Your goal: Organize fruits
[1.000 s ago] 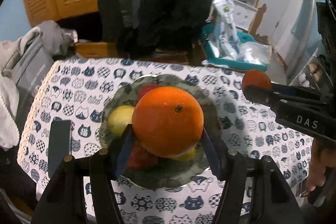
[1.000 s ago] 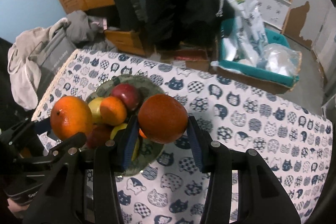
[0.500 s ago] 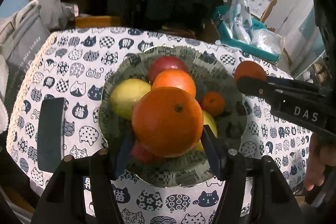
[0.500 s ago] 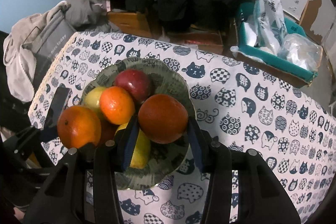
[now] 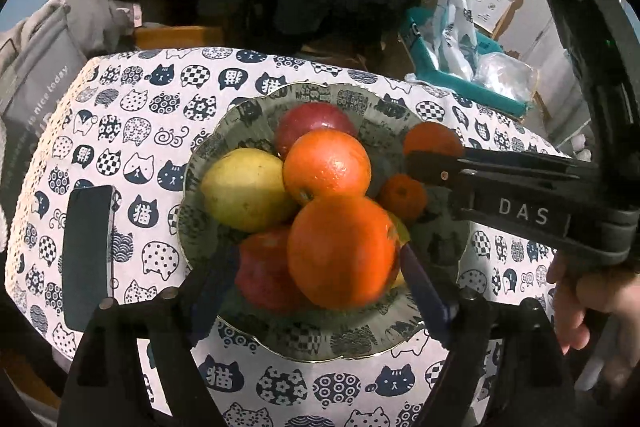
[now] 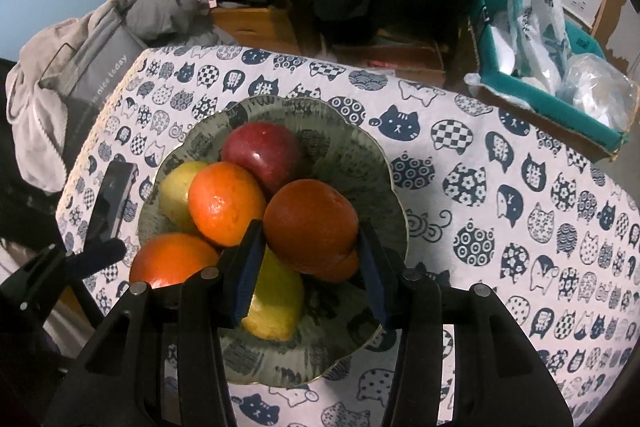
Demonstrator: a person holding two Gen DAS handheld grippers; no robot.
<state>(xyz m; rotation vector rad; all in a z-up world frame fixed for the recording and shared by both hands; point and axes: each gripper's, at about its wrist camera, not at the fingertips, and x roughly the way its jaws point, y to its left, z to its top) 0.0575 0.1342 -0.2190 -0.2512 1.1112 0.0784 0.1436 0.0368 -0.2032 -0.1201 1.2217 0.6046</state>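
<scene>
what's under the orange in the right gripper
Under the dark orange in the right gripper lie a yellow fruit and a small orange, both partly covered; the bowl floor directly below is hidden.

Both tools were matte black plastic with round silver screw heads along the arms. The left gripper point(image 5: 320, 291) and the right gripper point(image 6: 310, 267) carried dark blue finger pads. White letters "DAS" marked the right tool's side, and a black cable curled above it.
</scene>
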